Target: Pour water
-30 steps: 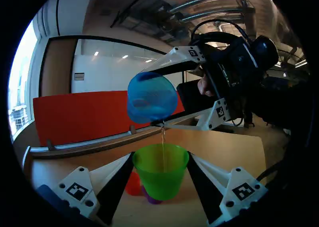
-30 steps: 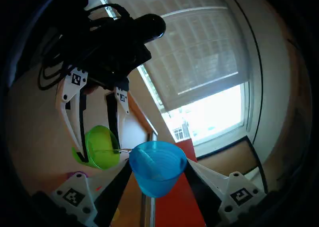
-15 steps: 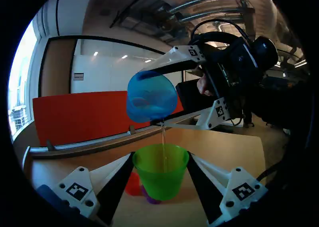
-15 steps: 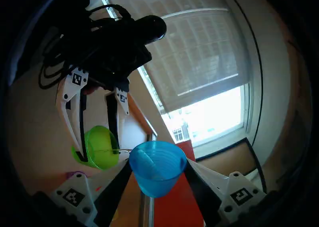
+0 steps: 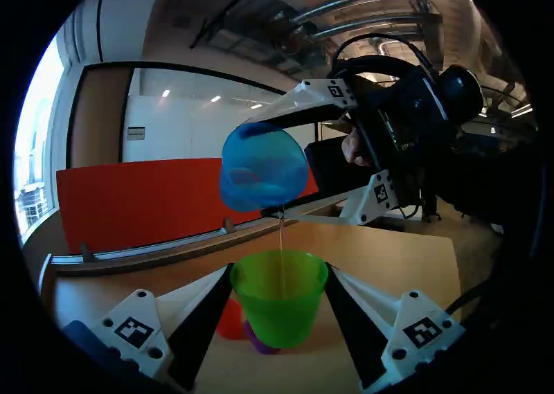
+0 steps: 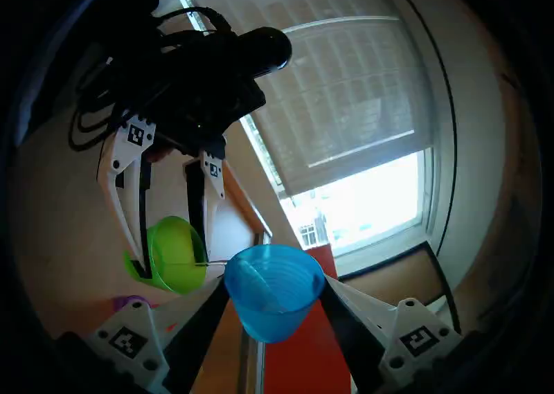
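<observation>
My left gripper [image 5: 280, 304] is shut on an upright green cup [image 5: 279, 295] held above a wooden table [image 5: 395, 259]. Over it hangs a blue cup [image 5: 263, 167], tipped on its side, with my right gripper [image 5: 273, 169] shut on it. A thin stream of water [image 5: 280, 245] runs from the blue cup's lower rim into the green cup. In the right gripper view the blue cup [image 6: 274, 290] sits between my right gripper's [image 6: 274, 293] fingers, and the green cup [image 6: 172, 264] is held beyond it by my left gripper [image 6: 170, 255].
A red cup [image 5: 231, 319] and a purple cup [image 5: 255, 340] stand on the table behind the green cup. A red partition [image 5: 138, 200] runs along the table's far edge. A window with a lowered blind [image 6: 346, 110] lies past the blue cup.
The water keeps running from the blue cup into the green cup. Both grippers have barely moved.
</observation>
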A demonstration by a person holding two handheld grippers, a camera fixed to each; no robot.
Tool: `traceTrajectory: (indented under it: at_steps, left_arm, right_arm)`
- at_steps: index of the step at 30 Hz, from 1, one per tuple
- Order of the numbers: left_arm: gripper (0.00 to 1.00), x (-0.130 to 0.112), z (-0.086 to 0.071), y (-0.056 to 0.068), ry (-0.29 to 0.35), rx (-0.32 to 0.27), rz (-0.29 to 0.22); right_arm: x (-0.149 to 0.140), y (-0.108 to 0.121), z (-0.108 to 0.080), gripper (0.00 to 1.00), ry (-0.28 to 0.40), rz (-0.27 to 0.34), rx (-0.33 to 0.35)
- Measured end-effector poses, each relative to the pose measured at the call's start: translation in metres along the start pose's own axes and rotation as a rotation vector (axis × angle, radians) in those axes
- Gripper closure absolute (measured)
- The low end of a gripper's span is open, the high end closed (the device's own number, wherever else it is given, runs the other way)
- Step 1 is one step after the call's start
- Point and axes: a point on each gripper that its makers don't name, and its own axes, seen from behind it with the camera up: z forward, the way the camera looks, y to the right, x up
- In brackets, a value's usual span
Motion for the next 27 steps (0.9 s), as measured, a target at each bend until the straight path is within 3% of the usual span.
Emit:
traceTrajectory:
  at_steps: [27]
  left_arm:
    - [0.10,0.0011,-0.0023,0.0007,0.004,-0.003,-0.003]
  right_arm:
    - [0.0060,-0.0006,-0.0005,0.09,0.009,-0.030,-0.005]
